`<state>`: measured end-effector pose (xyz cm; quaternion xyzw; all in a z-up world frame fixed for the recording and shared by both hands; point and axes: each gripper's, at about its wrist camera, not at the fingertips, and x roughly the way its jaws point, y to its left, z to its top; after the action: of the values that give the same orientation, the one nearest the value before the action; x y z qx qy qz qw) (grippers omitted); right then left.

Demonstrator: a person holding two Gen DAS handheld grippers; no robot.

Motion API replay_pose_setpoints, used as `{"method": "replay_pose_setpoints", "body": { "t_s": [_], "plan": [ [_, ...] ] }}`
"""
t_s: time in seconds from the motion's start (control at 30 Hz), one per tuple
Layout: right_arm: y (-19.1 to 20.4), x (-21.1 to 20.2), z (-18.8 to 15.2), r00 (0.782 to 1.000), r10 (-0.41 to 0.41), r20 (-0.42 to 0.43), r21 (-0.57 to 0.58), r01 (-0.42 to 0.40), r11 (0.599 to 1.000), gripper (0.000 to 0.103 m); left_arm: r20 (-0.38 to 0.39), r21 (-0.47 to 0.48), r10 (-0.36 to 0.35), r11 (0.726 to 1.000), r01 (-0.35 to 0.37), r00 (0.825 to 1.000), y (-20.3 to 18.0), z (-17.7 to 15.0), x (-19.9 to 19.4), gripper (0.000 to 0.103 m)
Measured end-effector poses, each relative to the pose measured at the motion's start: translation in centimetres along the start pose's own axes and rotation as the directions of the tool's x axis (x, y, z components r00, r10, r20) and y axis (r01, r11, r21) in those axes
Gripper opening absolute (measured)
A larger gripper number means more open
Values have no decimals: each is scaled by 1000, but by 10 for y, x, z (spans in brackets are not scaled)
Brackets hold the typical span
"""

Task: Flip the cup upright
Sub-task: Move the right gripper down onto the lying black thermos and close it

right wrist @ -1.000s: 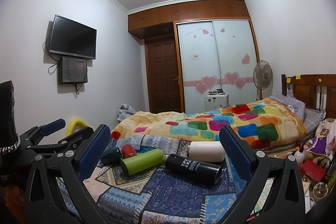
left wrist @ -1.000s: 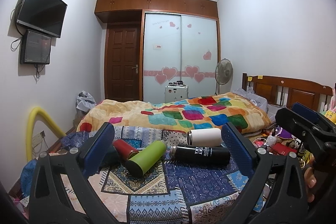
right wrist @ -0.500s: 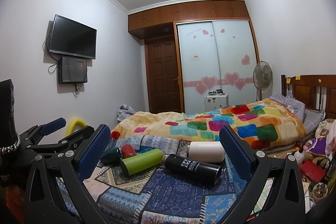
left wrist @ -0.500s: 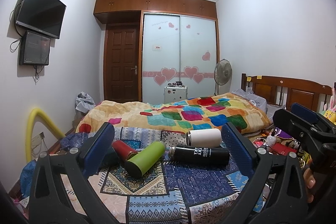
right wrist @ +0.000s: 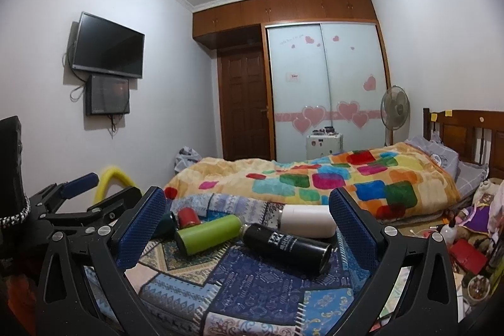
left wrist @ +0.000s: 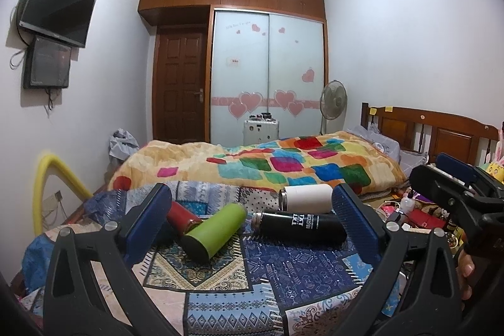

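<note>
Nothing moved; green cup (left wrist: 217, 232), black cup (left wrist: 299, 225) lie empty-mouthed sideways.

The left gripper (left wrist: 252, 225) and right gripper (right wrist: 247, 224) were built of black triangulated frames, fitted with blue ribbed pads (left wrist: 354, 225) and fastened by silver screws (left wrist: 392, 226). Bare skin was seen on the right hand (left wrist: 465, 279).

Bedroom: bed (left wrist: 283, 166), wardrobe (left wrist: 267, 77), television (left wrist: 56, 5).
</note>
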<state>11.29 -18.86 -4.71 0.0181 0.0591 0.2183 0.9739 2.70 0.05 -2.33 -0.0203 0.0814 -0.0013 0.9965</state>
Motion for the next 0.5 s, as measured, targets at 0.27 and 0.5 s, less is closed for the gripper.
{"method": "replay_pose_setpoints", "body": {
  "t_s": [0.27, 0.5],
  "plan": [
    [-32, 49, -12, 992, 2, -127, -20, -4, 1000, 103, -80, -11, -5, 1000, 5, 997, 6, -19, 53, 103],
    [-50, 101, -25, 965, 10, -262, -117, -43, 992, 103, -142, -36, -4, 999, -1, 990, 12, -33, 89, 103]
  ]
}}
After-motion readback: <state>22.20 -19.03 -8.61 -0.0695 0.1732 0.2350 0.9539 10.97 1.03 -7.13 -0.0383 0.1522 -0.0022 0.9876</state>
